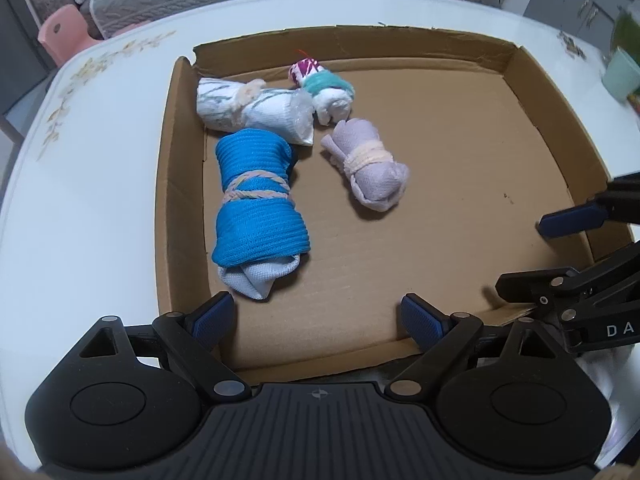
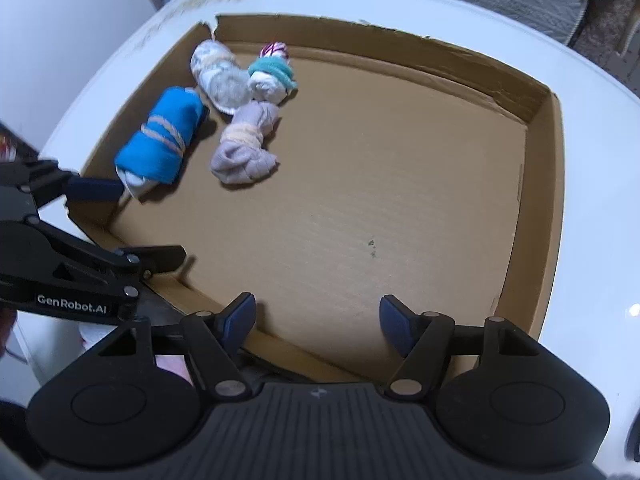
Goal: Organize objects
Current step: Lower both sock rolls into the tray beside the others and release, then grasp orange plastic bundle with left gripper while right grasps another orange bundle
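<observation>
1. A shallow cardboard tray [image 1: 532,128] sits on a white desk [image 1: 100,184]; four rolled cloth bundles lie in its far left part, and the right half of its floor is bare.
2. The blue bundle [image 1: 256,208] lies nearest along the left wall, bound at the waist with a pale braided band; the lilac bundle [image 1: 368,168] lies just to its right, apart from it; the white patterned bundle [image 1: 248,110] sits in the far left corner; the small teal-banded bundle [image 1: 324,88] lies at its right end, and whether they touch I cannot tell.
3. The left tool [image 1: 316,316] hangs over the near wall, released, jaws wide, nothing between them; the right tool [image 2: 316,316] hangs over the near right part of the tray, also released and empty.
4. By my judgement the bundles are light, soft and springy, neither fragile nor slippery; they squash under a pinch, so the firmest hold is across the banded waist, where the cloth is packed tightest; gripping a loose end risks unrolling it.
5. Readable writing: "GenRobot.AI" on the side of the left tool in the right view; "DA" on the right tool in the left view, the rest cut off.
</observation>
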The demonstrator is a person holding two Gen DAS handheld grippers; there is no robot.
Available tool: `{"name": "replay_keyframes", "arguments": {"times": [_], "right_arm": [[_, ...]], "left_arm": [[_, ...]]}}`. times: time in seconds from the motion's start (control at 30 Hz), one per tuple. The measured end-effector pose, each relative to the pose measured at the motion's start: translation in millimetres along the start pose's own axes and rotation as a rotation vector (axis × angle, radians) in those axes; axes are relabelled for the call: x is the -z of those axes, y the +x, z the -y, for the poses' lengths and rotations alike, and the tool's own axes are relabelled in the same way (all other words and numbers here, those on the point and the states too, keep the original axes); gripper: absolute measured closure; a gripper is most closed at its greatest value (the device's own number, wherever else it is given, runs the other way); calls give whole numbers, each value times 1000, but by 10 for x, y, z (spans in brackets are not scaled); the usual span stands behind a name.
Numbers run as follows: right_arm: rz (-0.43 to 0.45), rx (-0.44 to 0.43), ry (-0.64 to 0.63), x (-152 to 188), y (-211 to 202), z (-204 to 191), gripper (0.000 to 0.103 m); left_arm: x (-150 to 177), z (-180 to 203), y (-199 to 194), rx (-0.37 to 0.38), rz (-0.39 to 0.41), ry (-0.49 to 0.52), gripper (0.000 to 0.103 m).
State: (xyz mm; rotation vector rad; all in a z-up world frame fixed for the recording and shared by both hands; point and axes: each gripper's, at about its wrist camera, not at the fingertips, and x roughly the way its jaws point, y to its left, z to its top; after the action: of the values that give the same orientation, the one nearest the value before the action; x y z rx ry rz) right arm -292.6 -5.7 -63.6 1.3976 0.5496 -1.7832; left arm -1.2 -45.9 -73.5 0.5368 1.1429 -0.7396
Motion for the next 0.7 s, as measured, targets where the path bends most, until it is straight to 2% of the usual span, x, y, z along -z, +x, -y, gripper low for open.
{"name": "replay_keyframes", "arguments": {"times": [0.1, 0.2, 0.27, 0.33, 0.4, 0.47, 0.7], "right_arm": [[19, -6, -51, 4, -20, -115, 38], [85, -48, -113, -97, -93, -255, 37], [133, -75, -175, -153, -129, -346, 32], [179, -81, -245, -204, -161, -460, 32], [218, -82, -284, -197, -211, -480, 30], [251, -81, -295, -170, -267, -454, 25], [283, -72, -331, -202, -361, -515, 22]], "left_arm": [[22, -26, -40, 9, -17, 6, 10], [-56, -75, -123, -12, -9, 43, 10], [-130, -122, -175, -24, -2, 74, 11], [-179, -104, -250, -44, 12, 111, 13], [-214, -89, -347, -64, 34, 130, 11], [-228, -66, -429, -66, 63, 145, 9], [-265, -67, -632, -82, 97, 158, 8]]}}
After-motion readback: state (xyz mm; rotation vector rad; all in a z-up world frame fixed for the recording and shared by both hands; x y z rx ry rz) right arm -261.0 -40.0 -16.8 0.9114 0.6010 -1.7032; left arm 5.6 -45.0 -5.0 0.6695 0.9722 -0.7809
